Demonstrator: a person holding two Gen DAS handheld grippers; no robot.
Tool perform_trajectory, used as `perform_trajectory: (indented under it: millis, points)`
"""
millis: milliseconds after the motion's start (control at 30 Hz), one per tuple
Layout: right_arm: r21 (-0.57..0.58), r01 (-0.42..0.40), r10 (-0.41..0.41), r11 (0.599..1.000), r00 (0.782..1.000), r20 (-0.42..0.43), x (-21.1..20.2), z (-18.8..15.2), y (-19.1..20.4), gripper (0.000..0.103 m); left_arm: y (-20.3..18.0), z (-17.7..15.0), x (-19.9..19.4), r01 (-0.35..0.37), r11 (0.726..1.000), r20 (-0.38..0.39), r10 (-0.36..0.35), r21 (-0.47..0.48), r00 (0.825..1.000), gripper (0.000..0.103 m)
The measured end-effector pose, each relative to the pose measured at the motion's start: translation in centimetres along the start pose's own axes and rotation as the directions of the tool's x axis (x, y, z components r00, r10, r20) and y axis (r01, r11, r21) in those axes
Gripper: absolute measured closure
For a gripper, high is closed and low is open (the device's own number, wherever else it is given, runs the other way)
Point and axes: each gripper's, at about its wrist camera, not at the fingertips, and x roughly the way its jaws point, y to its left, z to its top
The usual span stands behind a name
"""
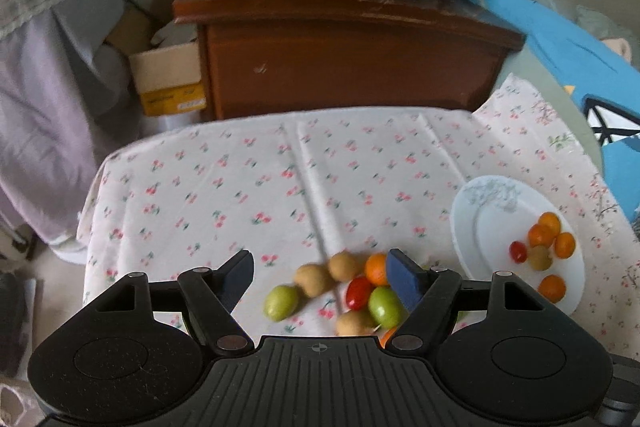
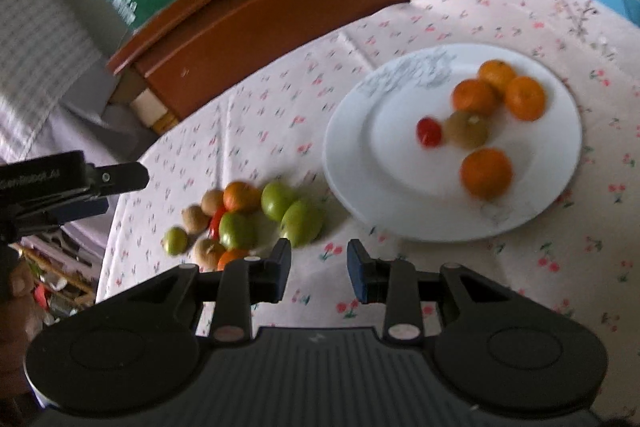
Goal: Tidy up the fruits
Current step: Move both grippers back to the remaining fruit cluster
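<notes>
Bare tablecloth [image 1: 224, 187] beyond fruit pile [image 1: 344, 291]

Right gripper [image 2: 319, 269] empty above tablecloth [image 2: 520, 267]; plate [image 2: 352, 163] holds fruit.

The left tongs [image 1: 320, 277] and the right tongs [image 2: 319, 267] are built alike: a matte black body with a ribbed middle plate bearing a small round emblem, and a large rounded housing with a shallow disc on either side. Black hinged link arms run forward, pinned with round silver and coppery rivets. Each finger ends in a dark blue pad [image 1: 404, 281]. In the right view, the left tool's black side carries faint pale lettering, too blurred to read.
</notes>
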Motion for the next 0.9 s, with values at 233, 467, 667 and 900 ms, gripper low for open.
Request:
perform_trajectory:
  millis: [233, 467, 667, 900]
  points:
    - [-0.025, -0.002, 0.002, 1.0, 1.0, 0.003, 0.9, -0.3, 0.9, 0.07, 1.8, -0.8, 0.3, -0.031, 0.999, -0.009, 0.031, -0.018, 0.999, 0.029]
    - [-0.062, 0.016, -0.016, 0.998, 1.0, 0.013, 2.2, -0.2, 1.8, 0.07, 4.1, -0.8, 1.1, -0.071, 0.994, -0.016, 0.07, -0.089, 0.997, 0.029]
    - [-0.061, 0.031, -0.029, 0.998, 0.999, 0.022, 2.8, 0.0, 1.7, 0.07, 4.8, -1.4, 2.8, -0.099, 0.991, -0.03, 0.097, -0.086, 0.995, 0.03]
    - [-0.055, 0.033, -0.032, 0.998, 0.999, 0.021, 3.6, 0.2, 1.6, 0.07, 4.2, -2.4, 4.3, -0.102, 0.995, -0.036, 0.101, -0.021, 0.994, 0.031]
